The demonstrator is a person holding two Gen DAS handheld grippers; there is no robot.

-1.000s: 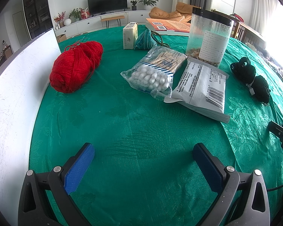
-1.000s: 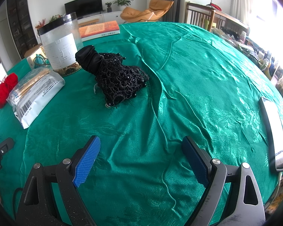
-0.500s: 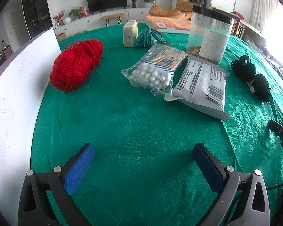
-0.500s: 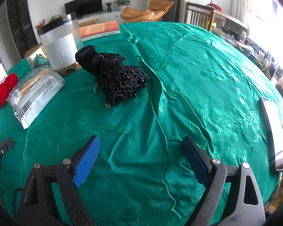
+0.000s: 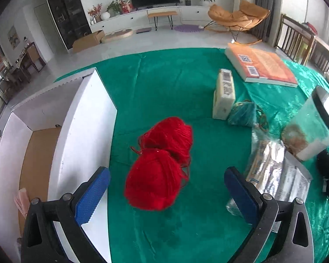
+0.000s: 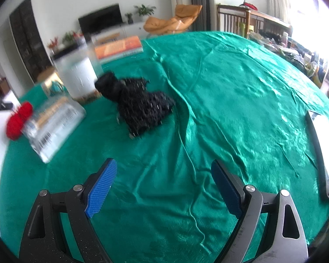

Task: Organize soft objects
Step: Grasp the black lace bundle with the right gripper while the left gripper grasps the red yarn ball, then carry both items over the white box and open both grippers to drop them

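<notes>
Your left hand-held gripper [image 5: 166,191] open over red yarn [image 5: 159,164]: light, squashy, loose strands snag; pinch near ball's middle. Right hand-held gripper [image 6: 163,185] open, empty

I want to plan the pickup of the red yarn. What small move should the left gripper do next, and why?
Probably lower the left gripper straight onto the red yarn. It is open, and the yarn lies on the green cloth between and just beyond its fingers, untouched, beside the white box.

Bare green cloth [image 5: 164,87] lies beyond the red yarn [image 5: 160,164] — white box wall [image 5: 85,131] crowds its left.
</notes>
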